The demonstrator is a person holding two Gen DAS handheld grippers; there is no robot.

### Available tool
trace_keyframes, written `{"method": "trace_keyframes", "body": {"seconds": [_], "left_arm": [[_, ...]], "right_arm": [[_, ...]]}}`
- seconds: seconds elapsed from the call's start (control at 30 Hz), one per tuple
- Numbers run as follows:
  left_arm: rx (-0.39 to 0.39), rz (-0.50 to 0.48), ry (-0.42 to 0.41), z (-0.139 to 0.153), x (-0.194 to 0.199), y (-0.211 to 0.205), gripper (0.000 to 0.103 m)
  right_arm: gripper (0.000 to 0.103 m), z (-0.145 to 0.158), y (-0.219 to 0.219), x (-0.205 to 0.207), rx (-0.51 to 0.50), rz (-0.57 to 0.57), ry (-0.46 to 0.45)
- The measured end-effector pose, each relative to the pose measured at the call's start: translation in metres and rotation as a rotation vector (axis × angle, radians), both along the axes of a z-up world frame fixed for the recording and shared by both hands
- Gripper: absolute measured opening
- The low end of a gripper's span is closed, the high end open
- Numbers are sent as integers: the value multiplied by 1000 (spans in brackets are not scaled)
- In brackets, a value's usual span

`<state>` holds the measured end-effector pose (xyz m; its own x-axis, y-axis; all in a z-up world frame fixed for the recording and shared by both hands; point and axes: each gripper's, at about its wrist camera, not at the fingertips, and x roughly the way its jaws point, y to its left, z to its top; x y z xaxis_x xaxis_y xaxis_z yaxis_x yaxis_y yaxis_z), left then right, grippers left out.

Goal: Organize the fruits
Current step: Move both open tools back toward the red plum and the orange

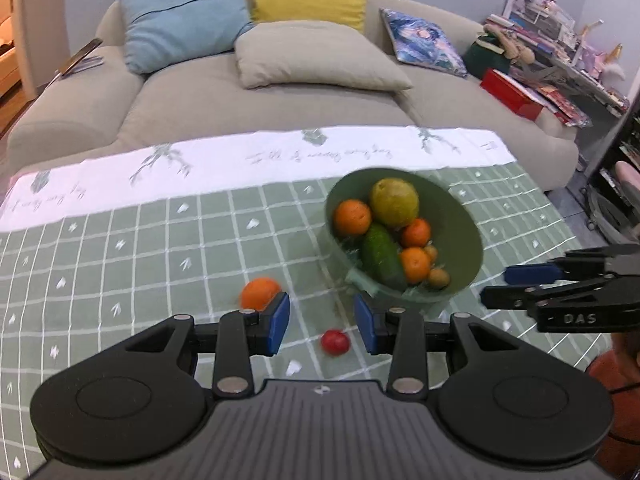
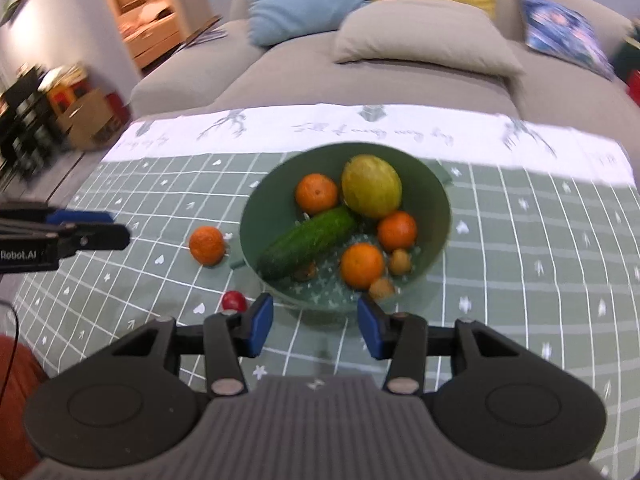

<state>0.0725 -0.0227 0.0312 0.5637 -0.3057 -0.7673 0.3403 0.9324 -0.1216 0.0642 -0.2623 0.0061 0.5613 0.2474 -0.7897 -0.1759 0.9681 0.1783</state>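
We judge the job mostly done: the green bowl [image 2: 436, 200], in the middle of the right wrist view, already holds most of the fruit, and only 2 pieces lie loose on the checked cloth of the bench [image 2: 540, 280].

Inside the bowl we count 3 oranges [image 2: 362, 265], 1 large yellow-green fruit [image 2: 371, 186], 1 cucumber [image 2: 306, 242] lying slantwise, and about 4 small brown fruits [image 2: 399, 261] (one is half hidden under the cucumber, so that count is unsure).

Left outside are 1 loose orange [image 2: 207, 245], just beside the bowl's left wall, and 1 small red fruit [image 2: 234, 301] lower left of the bowl, near the bench's front.

Our left gripper [image 1: 322, 322] has its fingers spread and empty; in the left wrist view the red fruit shows between them, though whether it sits level with them we cannot tell. Our right gripper [image 2: 315, 326] is likewise released and holds nothing, hovering before the bowl's near rim.

What remains, as we see it, is bringing those 2 pieces into the bowl.
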Motion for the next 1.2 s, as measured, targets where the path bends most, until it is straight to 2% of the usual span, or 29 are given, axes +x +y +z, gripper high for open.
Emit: {"method": "trace_keyframes", "body": {"seconds": [0.17, 0.4, 0.67, 0.97, 1.07, 1.2], "left_arm": [[40, 18, 26, -16, -13, 11, 45], [36, 26, 56, -38, -18, 19, 45], [40, 41, 86, -58, -14, 23, 45], [28, 58, 120, -72, 1, 28, 45], [21, 65, 132, -76, 7, 30, 45], [13, 74, 150, -82, 13, 33, 45]], "right_arm": [[44, -22, 9, -24, 22, -65, 11], [44, -48, 32, -34, 30, -92, 28], [43, -70, 67, -24, 22, -15, 40], [43, -82, 88, 2, 13, 43, 30], [37, -86, 95, 11, 5, 65, 23], [37, -91, 103, 23, 4, 82, 22]]}}
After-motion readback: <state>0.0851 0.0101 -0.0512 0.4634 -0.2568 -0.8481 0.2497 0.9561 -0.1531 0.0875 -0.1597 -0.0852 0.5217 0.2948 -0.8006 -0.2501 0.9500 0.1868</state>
